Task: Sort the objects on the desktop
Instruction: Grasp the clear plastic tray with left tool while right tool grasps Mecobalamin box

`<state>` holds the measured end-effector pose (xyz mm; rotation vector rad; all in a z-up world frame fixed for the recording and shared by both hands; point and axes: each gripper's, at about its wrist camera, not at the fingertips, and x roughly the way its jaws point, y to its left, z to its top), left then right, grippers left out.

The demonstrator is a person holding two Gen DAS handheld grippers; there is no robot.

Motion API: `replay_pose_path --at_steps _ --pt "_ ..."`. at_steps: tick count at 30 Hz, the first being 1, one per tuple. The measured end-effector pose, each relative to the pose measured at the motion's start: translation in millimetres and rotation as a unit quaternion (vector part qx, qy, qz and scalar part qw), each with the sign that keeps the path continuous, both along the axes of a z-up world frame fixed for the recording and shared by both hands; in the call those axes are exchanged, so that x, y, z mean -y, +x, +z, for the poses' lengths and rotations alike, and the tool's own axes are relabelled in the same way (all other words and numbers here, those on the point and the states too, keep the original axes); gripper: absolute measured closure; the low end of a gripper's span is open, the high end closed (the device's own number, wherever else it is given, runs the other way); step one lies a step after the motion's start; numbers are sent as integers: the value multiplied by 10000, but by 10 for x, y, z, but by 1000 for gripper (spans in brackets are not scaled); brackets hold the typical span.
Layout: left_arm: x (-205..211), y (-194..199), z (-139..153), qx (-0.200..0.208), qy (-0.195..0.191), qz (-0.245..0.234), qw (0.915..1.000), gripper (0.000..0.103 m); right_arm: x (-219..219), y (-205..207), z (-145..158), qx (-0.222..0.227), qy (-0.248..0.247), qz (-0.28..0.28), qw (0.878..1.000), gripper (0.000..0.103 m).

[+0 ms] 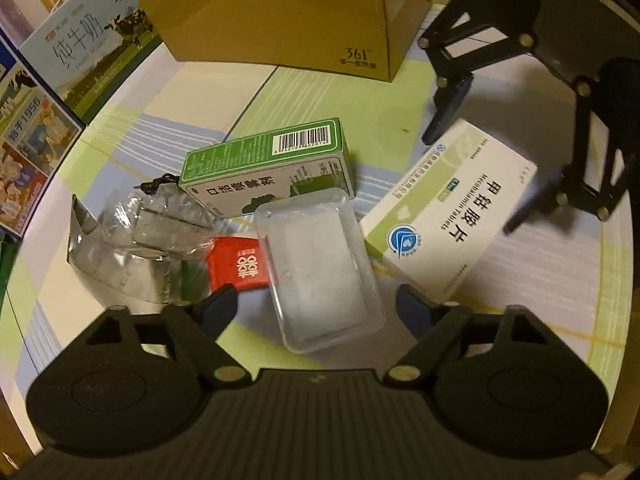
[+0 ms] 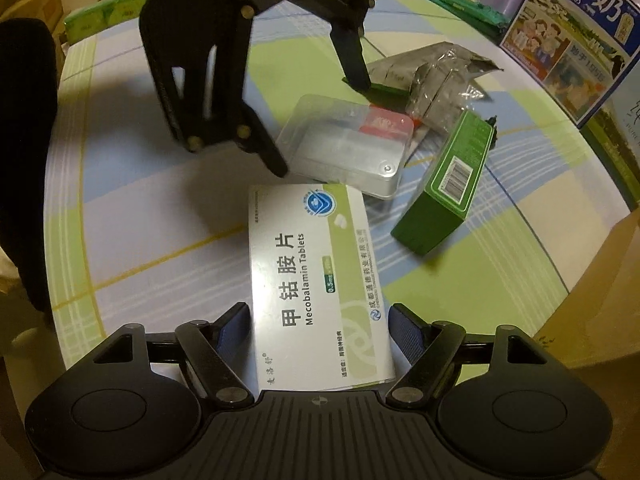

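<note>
Both grippers spread wide over the clutter, nothing grasped yet.

Taking the clear rectangular plastic tray (image 1: pixel 320 264) as landmark and going left to right in the left wrist view: left of it lie one crumpled clear plastic wrapper (image 1: pixel 140 236) and one small red packet (image 1: pixel 238 270), touching it; behind it one green-and-white carton with a barcode (image 1: pixel 268 168); right of it one white-and-green Mecobalamin tablet box (image 1: pixel 452 216); well behind, one brown cardboard box (image 1: pixel 288 12). The left gripper (image 1: pixel 316 308) straddles the tray, released; the right gripper (image 2: pixel 320 320) brackets the tablet box (image 2: pixel 316 284), released too. To grip well, I judge each should centre, lower until the pads flank the sides, then close squarely, as the tray looks slippery.
</note>
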<state>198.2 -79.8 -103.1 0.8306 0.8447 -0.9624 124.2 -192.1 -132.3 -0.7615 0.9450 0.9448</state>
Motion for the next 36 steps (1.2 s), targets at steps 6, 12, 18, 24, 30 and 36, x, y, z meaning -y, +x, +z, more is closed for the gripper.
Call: replay_pose_path --at_steps 6,12,18,24,30,36 --pt "52 66 -63 -84 -60 316 9994 46 41 24 -13 -44 162 -145 9998 29" --pt "-22 59 -33 -327 -136 824 9960 50 58 92 7 -329 525 -766 9951 31" --pt "-183 -157 46 -631 -175 1484 9868 50 181 -24 103 -464 712 -1603 9834 33" --pt "-168 -277 13 -824 -71 1773 9807 51 316 -235 106 -526 895 -3047 9468 32" --pt "-106 -298 -10 -785 -145 1856 9794 51 341 -367 116 -388 1170 -3390 9327 30" --pt "-121 -248 -49 -845 -280 1985 9760 50 375 -370 110 -367 1364 -3550 9241 28"
